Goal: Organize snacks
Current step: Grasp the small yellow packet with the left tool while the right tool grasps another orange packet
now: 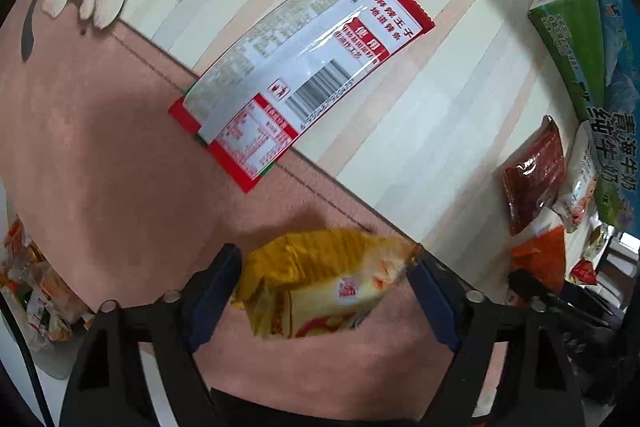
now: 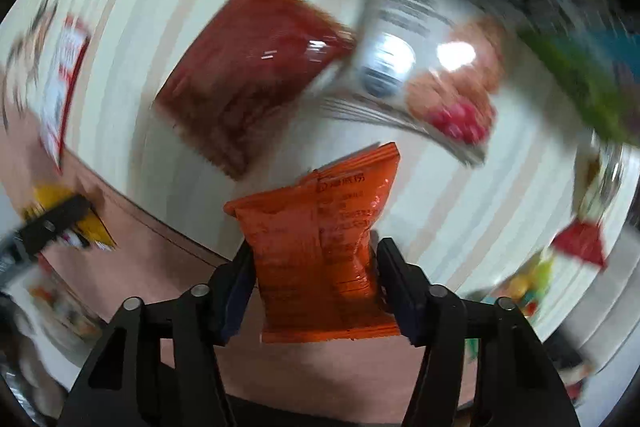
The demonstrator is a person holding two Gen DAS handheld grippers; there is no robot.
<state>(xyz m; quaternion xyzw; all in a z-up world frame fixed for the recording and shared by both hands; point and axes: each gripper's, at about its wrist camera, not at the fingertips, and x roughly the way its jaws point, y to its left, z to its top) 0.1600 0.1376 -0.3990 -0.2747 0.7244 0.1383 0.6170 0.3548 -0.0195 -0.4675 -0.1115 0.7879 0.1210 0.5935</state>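
- Left wrist view: left gripper fingers straddle yellow snack packet on the surface, pads touching both ends – gripping.
- Right wrist view: right gripper fingers clamp orange snack packet at its waist.

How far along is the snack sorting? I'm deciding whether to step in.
Early, it seems. Done: nothing clearly; a small pile at the mat's edge may be sorted. In hand: left gripper on a yellow packet, right gripper pinching an orange packet. Left: the red-and-white packet, dark red packet and others lie loose.
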